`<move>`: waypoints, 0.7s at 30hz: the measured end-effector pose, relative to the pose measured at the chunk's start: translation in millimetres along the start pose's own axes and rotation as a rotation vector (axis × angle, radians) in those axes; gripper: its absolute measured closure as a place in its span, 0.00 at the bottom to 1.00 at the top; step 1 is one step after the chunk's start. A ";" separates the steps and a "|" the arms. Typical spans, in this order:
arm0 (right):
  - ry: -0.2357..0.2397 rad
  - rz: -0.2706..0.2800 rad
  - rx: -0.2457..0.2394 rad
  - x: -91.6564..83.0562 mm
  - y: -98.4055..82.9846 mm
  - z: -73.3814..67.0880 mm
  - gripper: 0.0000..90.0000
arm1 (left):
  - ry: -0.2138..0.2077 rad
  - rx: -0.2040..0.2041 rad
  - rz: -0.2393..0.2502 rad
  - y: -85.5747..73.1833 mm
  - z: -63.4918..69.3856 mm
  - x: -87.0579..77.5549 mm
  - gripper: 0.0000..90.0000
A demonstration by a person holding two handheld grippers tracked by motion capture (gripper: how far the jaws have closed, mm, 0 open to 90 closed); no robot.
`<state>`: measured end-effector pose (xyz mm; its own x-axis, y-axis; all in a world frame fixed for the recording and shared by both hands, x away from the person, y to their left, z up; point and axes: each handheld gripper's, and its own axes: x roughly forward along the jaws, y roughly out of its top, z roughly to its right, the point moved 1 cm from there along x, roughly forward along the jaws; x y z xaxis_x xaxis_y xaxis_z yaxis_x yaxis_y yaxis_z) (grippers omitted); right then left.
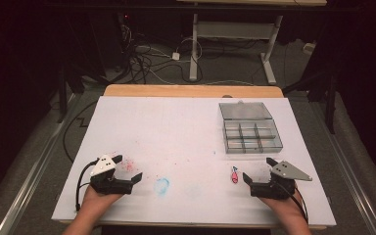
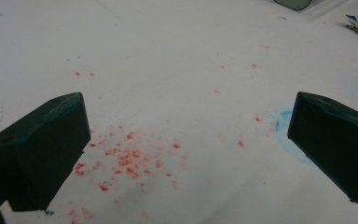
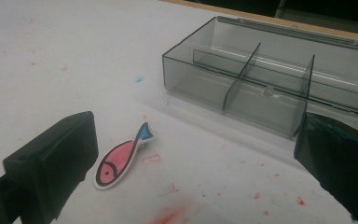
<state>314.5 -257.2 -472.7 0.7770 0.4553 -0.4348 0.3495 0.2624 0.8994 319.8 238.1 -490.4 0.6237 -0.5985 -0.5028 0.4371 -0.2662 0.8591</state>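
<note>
White table sheet (image 1: 186, 132) lit evenly from overhead, bright; room around it dim, corners of high view near black. Shadows soft, short. High view slightly grainy, soft. Gripper views: near black jaws blurred, tabletop stains sharper. Faint glare along rim of clear box (image 3: 279, 88).

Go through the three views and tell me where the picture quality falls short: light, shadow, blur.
High view: the white table is brightly lit, its surroundings nearly black, and the fish clip is small and soft. Left gripper view: the near fingers are dark and slightly soft; the red specks are sharper. Right gripper view: the fish clip is crisp, the clear box casts a faint shadow, and the fingers blur.
</note>
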 end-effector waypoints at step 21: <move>0.002 0.004 -0.005 0.5 0.3 0.5 0.01 | -0.002 -0.001 -0.002 0.3 -0.3 -1.2 0.00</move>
<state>315.2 -257.3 -472.7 0.7772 0.4580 -0.4315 0.3438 0.2653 0.9008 319.4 239.0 -489.6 0.6214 -0.5995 -0.5044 0.4391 -0.2667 0.8579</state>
